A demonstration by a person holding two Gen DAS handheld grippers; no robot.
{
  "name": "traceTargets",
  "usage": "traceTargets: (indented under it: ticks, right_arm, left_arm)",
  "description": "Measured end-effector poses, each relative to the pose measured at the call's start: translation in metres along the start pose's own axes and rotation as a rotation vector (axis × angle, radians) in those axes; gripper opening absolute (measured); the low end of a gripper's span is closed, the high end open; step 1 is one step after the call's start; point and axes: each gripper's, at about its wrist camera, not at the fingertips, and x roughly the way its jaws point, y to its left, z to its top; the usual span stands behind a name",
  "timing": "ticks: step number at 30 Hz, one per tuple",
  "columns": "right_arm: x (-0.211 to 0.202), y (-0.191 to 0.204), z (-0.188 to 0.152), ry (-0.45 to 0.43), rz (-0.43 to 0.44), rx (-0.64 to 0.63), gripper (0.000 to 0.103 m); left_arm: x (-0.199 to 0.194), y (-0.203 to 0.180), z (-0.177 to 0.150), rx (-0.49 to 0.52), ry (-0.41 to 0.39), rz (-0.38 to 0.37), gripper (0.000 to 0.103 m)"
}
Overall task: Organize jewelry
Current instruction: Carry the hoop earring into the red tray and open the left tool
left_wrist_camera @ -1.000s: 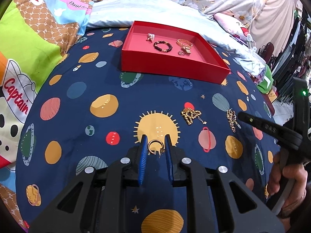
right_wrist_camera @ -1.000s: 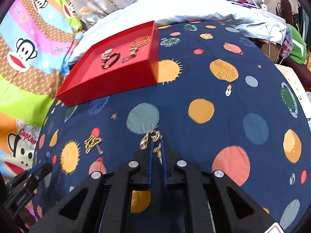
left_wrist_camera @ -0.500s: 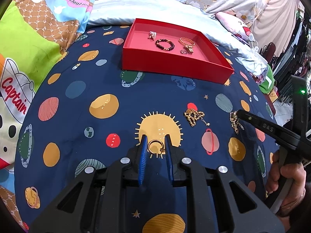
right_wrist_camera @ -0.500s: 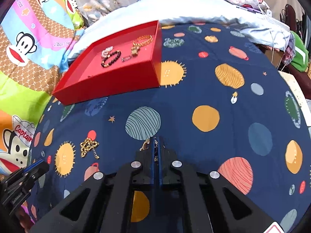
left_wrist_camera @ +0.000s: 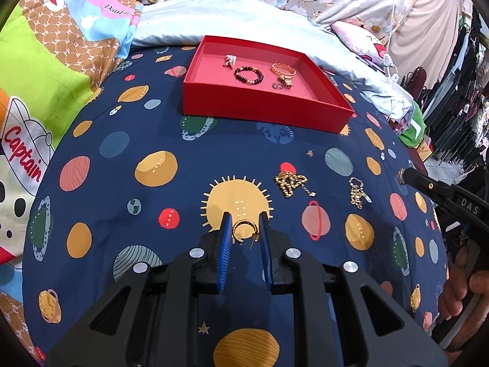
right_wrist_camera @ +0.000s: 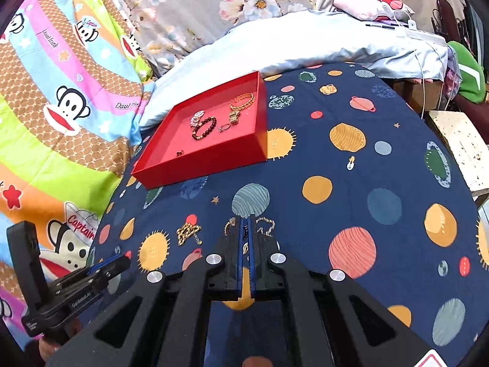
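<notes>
Planet-print bedsheet (left_wrist_camera: 122, 183): left claw (left_wrist_camera: 244, 229) grips ring (left_wrist_camera: 243, 229), right claw (right_wrist_camera: 246, 229) pinches chain (right_wrist_camera: 266, 224) (dangling).

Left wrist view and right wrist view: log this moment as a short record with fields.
surface: planet-print cloth
red tray: bead bracelet, gold bracelet, smaller pieces
loose on cloth: gold chain, second chain
left gripper: closed on gold ring
right gripper: jaws shut; hold on second chain unclear

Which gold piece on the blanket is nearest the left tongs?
The small gold ring, right between the left tongs' blue fingers on the sun print; both chains lie farther right.
</notes>
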Motion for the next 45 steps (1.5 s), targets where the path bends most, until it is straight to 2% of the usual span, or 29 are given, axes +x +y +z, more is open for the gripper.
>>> traceTargets:
  ticks: [7, 14, 20, 25, 30, 35, 43, 44, 45]
  right_arm:
    - [-0.02, 0.013, -0.005, -0.023, 0.011, -0.031, 0.002]
    - [-0.036, 0.032, 0.005, -0.07, 0.044, -0.07, 0.002]
    - [-0.032, 0.052, 0.026, -0.101, 0.069, -0.12, 0.002]
    - [-0.014, 0.063, 0.053, -0.124, 0.07, -0.154, 0.002]
    - [0.021, 0.068, 0.083, -0.116, 0.05, -0.174, 0.002]
    - [0.069, 0.065, 0.109, -0.074, 0.026, -0.167, 0.002]
    - [0.125, 0.055, 0.118, 0.008, -0.01, -0.157, 0.004]
    - [0.128, 0.054, 0.118, 0.01, -0.013, -0.157, 0.004]
    - [0.129, 0.053, 0.118, 0.006, -0.02, -0.158, 0.008]
  left_arm:
    - [-0.016, -0.011, -0.001, 0.016, -0.028, -0.023, 0.017]
    - [-0.034, -0.019, 0.008, 0.028, -0.071, -0.053, 0.017]
    - [-0.044, -0.023, 0.031, 0.041, -0.127, -0.072, 0.017]
    - [-0.043, -0.023, 0.064, 0.048, -0.18, -0.075, 0.017]
    - [-0.019, -0.022, 0.107, 0.057, -0.216, -0.044, 0.017]
    - [0.022, -0.023, 0.143, 0.059, -0.198, -0.038, 0.017]
    - [0.082, -0.032, 0.164, 0.083, -0.131, -0.018, 0.017]
    - [0.087, -0.033, 0.165, 0.083, -0.126, -0.014, 0.02]
    - [0.092, -0.032, 0.166, 0.079, -0.116, -0.016, 0.033]
